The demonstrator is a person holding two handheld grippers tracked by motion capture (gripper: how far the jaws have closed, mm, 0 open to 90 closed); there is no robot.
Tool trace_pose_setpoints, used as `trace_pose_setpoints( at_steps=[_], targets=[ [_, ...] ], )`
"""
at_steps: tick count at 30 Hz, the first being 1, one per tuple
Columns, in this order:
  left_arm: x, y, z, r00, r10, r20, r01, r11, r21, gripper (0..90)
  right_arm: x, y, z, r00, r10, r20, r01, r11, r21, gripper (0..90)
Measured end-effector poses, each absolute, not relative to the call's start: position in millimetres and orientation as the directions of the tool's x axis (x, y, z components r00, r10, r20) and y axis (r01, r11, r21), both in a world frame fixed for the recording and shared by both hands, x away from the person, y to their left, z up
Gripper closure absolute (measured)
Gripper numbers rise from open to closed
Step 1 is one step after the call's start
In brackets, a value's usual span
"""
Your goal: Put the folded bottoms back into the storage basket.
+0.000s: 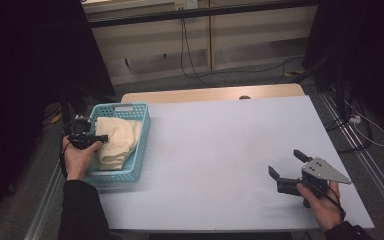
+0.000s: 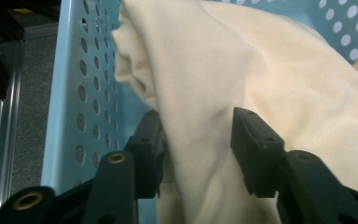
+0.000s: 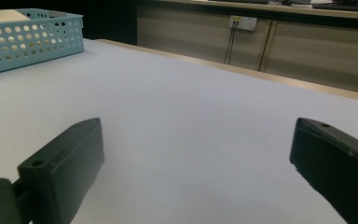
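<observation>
A cream folded cloth lies inside a light blue perforated basket at the table's left edge. My left gripper reaches into the basket from the left, level over the cloth. In the left gripper view the cloth bulges up between the two black jaws; my left gripper stands open around a fold without squeezing it. My right gripper rests low over the white table near its front right corner, open wide with nothing between its jaws.
The basket sits at the far left in the right gripper view, with the cloth peeking over its rim. Cables trail on the floor behind and to the right of the table. A wooden strip runs along the table's far edge.
</observation>
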State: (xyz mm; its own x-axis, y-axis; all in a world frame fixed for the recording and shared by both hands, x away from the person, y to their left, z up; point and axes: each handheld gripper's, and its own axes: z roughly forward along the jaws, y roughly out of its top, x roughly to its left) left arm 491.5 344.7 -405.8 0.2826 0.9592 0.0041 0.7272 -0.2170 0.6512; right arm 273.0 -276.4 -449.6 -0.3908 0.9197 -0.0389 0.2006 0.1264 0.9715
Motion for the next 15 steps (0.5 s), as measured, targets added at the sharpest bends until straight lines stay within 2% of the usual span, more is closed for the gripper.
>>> trace_pose_setpoints(
  at_steps=[4, 9, 14, 15],
  targets=[
    [491.9, 344.5, -406.9, 0.286, 0.958, 0.008, 0.726, -0.222, 0.651, 51.8, 273.0, -276.4, -449.6, -0.391, 0.920, -0.039, 0.201, 0.126, 0.972, 2.5],
    [491.5, 345.0, -406.5, 0.282, 0.959, 0.014, 0.716, -0.220, 0.662, 39.3, 273.0, -276.4, -449.6, -0.391, 0.920, -0.039, 0.201, 0.126, 0.971, 2.5],
    [489.9, 345.7, -405.4, 0.280, 0.960, 0.009, 0.698, -0.210, 0.685, 32.5, 273.3, -276.2, -449.7, -0.393, 0.919, -0.039, 0.201, 0.127, 0.971, 2.5],
    [489.2, 345.9, -404.5, 0.281, 0.960, 0.013, 0.691, -0.212, 0.691, 28.2, 273.4, -276.2, -449.6, -0.393, 0.919, -0.038, 0.201, 0.126, 0.971, 2.5]
  ],
)
